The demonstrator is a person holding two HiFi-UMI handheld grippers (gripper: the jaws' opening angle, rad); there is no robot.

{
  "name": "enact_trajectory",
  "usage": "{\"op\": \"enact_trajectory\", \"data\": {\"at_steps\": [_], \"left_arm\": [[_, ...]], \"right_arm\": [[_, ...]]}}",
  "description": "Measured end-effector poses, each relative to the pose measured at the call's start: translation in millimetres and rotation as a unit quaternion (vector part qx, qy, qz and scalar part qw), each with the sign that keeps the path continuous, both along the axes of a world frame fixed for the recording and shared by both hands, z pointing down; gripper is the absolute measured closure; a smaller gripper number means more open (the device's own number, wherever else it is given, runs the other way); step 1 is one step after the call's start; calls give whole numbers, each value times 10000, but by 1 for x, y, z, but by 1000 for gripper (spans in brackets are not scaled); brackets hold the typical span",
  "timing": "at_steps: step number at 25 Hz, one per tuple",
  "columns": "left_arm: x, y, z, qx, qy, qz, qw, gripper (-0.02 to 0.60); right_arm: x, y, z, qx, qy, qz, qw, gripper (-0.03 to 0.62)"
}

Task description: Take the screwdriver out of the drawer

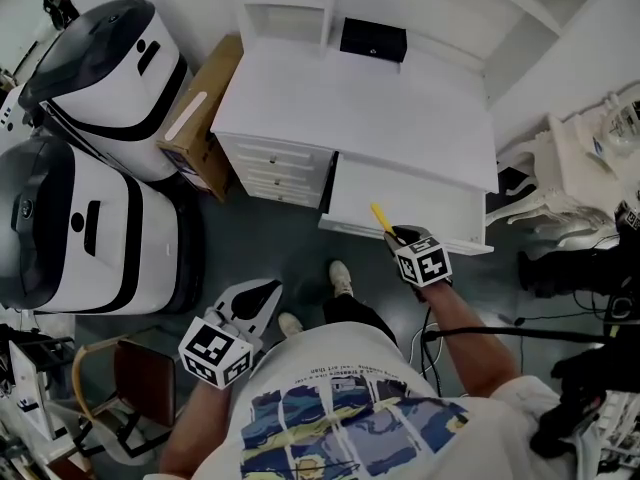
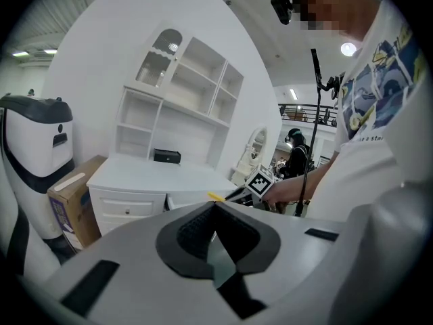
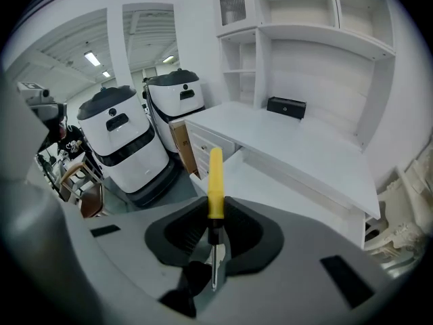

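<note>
A screwdriver with a yellow handle is in my right gripper, above the open white drawer of the desk. In the right gripper view the jaws are shut on its dark collar and metal shaft, and the yellow handle sticks out past the fingertips over the drawer. My left gripper hangs low at the left, away from the desk, with its jaws together and nothing in them. The left gripper view looks toward the desk, with the screwdriver small in the distance.
The white desk carries a black box under its shelves. A cardboard box leans at its left, beside two large white-and-black machines. A wooden chair stands at lower left, white ornate furniture and cables at right.
</note>
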State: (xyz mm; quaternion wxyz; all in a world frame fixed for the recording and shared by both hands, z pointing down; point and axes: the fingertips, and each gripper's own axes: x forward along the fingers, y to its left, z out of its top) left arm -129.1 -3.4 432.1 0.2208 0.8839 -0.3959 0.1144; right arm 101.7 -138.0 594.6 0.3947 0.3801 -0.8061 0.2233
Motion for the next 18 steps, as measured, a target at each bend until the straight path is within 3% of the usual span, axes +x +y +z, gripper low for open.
{"op": "enact_trajectory", "data": {"at_steps": [18], "left_arm": [[-15,42,-1,156,68,33,9999,568]], "right_arm": [[-50,75,-53,278,-375,-313,9984,500]]}}
